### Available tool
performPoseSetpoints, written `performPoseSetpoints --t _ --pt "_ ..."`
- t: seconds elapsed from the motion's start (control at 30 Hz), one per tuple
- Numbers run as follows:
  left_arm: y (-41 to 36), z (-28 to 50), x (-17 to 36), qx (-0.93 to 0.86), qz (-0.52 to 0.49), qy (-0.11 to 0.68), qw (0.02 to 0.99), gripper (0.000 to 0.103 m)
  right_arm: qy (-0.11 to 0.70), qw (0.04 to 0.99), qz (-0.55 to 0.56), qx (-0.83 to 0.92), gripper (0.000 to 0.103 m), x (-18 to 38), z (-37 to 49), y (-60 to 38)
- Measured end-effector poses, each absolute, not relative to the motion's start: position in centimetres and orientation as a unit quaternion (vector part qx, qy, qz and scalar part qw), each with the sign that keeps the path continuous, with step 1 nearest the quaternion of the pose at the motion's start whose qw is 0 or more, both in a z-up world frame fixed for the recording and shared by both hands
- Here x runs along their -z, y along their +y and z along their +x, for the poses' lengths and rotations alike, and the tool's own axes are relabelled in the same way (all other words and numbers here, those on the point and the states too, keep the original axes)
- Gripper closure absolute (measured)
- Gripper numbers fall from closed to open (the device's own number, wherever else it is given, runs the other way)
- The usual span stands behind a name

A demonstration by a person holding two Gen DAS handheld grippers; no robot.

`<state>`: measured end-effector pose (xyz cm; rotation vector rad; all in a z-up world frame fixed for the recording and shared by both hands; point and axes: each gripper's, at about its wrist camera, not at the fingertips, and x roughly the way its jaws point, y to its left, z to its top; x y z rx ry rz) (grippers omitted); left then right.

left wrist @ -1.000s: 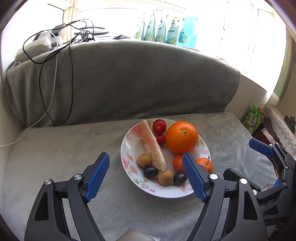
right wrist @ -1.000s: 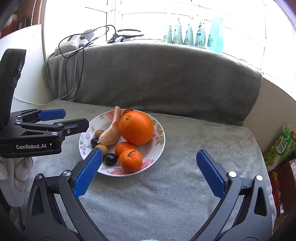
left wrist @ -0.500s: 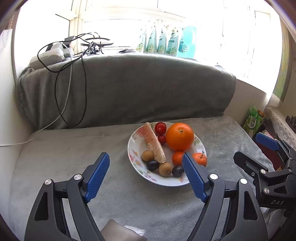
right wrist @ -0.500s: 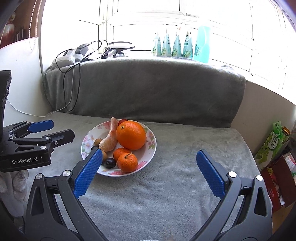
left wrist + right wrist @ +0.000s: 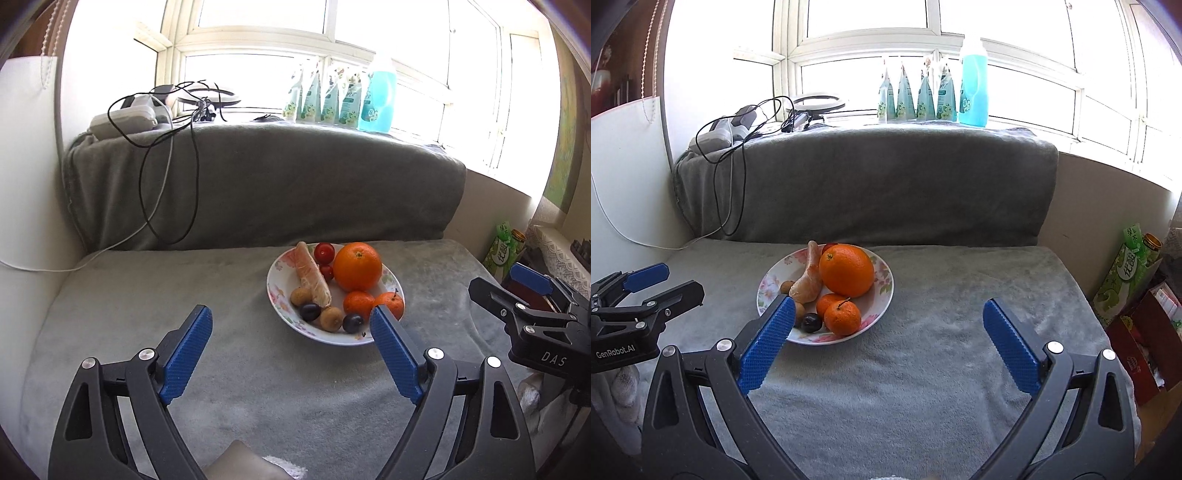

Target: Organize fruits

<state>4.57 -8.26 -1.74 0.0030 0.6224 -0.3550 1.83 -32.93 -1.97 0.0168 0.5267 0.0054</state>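
meanwhile both tongs hover released over the grey blanket [image 5: 258, 387], nothing between their pads. the left gripper [image 5: 291, 354], whose jaws have just been opening, and the right gripper [image 5: 888, 341] face the flowered plate [image 5: 282, 273], which holds a big orange [image 5: 357, 266], mandarins and smaller fruits.

A home: grey-blanketed sofa [image 5: 923, 369] under a sunny window [image 5: 871, 48], detergent bottles [image 5: 973, 85] on its sill.

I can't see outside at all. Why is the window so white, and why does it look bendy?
Left wrist view: sunlight washes out the window, while the plate stays clear. Right wrist view: same glare; the fisheye lens curves the window frame and darkens the corners.
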Motion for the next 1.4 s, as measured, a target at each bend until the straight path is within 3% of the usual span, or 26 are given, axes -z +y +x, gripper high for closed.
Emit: performPoseSetpoints --t 1.4 --pt "-8.4 1.2 2.1 0.149 0.006 0.289 0.946 0.012 0.261 0.965 0.027 -0.007 0.000 3.0 0.6 -33.0"
